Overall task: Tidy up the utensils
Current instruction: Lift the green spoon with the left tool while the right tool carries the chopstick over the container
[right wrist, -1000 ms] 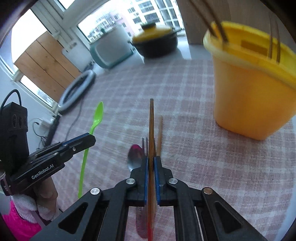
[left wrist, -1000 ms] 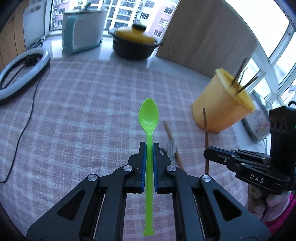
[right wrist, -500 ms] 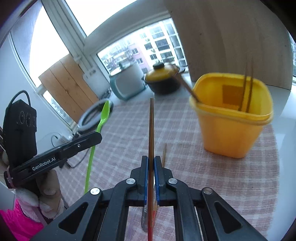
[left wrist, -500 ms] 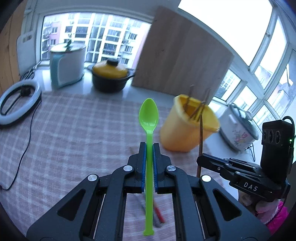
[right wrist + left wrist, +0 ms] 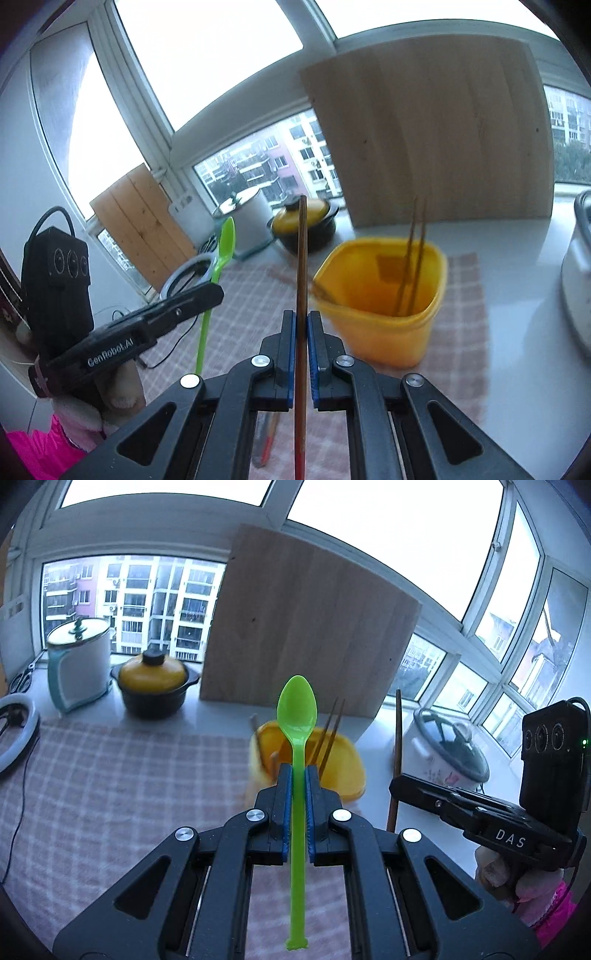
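Two chopsticks (image 5: pixel 413 258) stand in yellow bin (image 5: pixel 388 332).

Ahead of the left gripper (image 5: pixel 298 771) stands a tub (image 5: pixel 340 768) on a checked cloth (image 5: pixel 129 775), with chopsticks (image 5: pixel 330 727) in it; behind it a board (image 5: pixel 310 627); ahead left a pot (image 5: pixel 153 686); right, the right gripper (image 5: pixel 397 784).

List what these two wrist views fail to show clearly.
- Yellow bin, left wrist view: blurred, its front hidden by the left gripper and green spoon.
- Chopstick, right wrist view: lower end cut off by the bottom edge.
- Utensils on the cloth, right wrist view: mostly hidden under the right gripper.
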Available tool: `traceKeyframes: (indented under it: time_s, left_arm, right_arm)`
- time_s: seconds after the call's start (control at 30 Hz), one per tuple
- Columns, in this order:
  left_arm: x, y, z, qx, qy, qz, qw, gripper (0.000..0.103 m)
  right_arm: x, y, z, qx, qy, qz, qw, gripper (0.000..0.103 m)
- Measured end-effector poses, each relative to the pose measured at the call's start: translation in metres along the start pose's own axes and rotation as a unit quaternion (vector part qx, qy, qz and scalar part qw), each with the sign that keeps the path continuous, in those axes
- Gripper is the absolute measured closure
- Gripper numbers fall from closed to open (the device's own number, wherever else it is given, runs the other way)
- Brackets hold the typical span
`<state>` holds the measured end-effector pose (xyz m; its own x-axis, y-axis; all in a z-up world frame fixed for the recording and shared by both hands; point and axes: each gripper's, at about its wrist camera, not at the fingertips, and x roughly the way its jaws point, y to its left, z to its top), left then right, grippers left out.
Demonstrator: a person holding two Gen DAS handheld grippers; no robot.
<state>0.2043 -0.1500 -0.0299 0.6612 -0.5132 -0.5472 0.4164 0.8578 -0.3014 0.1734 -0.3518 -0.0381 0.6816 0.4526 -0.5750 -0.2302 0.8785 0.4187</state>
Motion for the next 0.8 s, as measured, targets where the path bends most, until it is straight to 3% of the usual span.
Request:
traceKeyframes:
  time_s: [0.2, 0.53, 0.8]
  left_arm:
    - [0.026, -0.010, 0.020, -0.031, -0.018, -0.001, 0.9993, 0.098]
    - [0.076, -0.027, 0.046, -0.061, -0.067, 0.048, 0.9947, 0.098]
    - [0.118, -0.045, 0.044, -0.022, -0.088, 0.094, 0.9914, 0.099]
  right_arm:
    - [-0.001, -0.024, 0.033, -0.005, -0.022, 0.002, 1.000, 0.099]
    - [0.007, -0.059, 0.085, -0.014, -0.051, 0.007, 0.999, 0.099]
    - [0.022, -0.075, 0.098, -0.023, -0.065, -0.008, 0.998, 0.099]
